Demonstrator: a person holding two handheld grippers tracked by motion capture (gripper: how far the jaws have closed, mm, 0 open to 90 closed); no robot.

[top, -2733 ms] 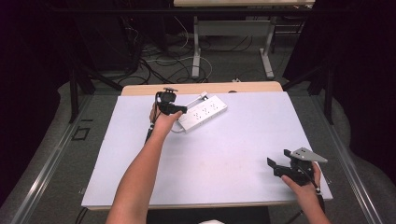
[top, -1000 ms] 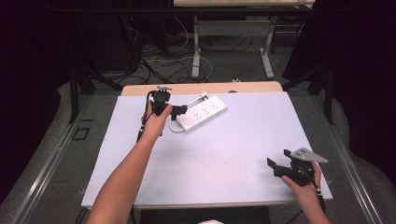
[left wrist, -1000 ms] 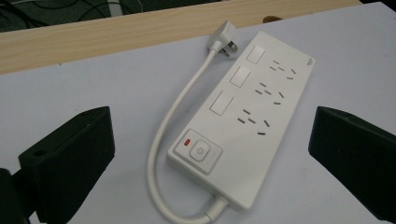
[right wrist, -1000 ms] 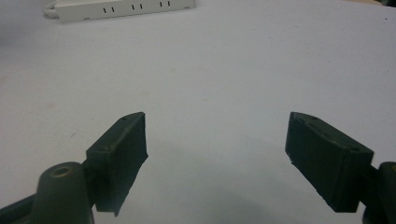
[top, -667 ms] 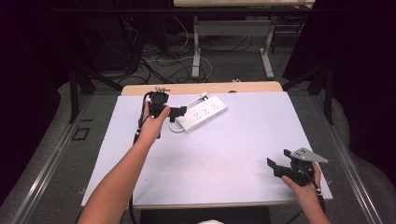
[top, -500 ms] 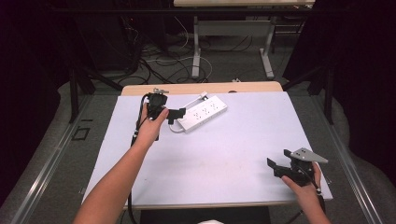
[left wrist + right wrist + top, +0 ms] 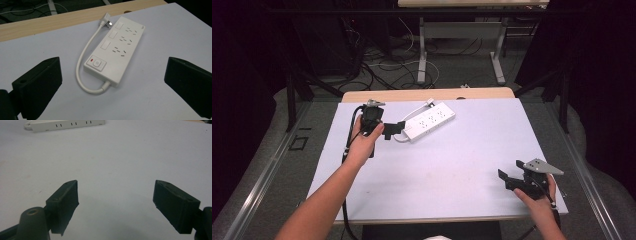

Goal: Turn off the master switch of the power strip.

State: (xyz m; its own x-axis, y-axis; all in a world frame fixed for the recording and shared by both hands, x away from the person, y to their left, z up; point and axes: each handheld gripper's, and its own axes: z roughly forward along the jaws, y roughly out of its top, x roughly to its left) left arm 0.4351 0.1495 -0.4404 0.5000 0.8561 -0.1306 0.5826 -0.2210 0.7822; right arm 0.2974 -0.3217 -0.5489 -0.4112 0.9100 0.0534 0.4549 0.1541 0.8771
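Power strip (image 7: 430,120) (white) on table (image 7: 452,170), left gripper (image 7: 393,129) spread beside it, right gripper (image 7: 510,179) spread.

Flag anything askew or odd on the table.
Nothing looks damaged or spilled. The white power strip lies diagonally near the far edge, its short cable looped back and its plug unplugged. Both grippers are open, apart from it.

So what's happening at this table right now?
A person sits at a white table with a two-jaw gripper in each hand. The left gripper hovers with its jaws wide open just short of a white power strip, whose short cord loops round to a loose plug. It is not touching the strip. The right gripper, also open, waits near the table's front corner, holding nothing.
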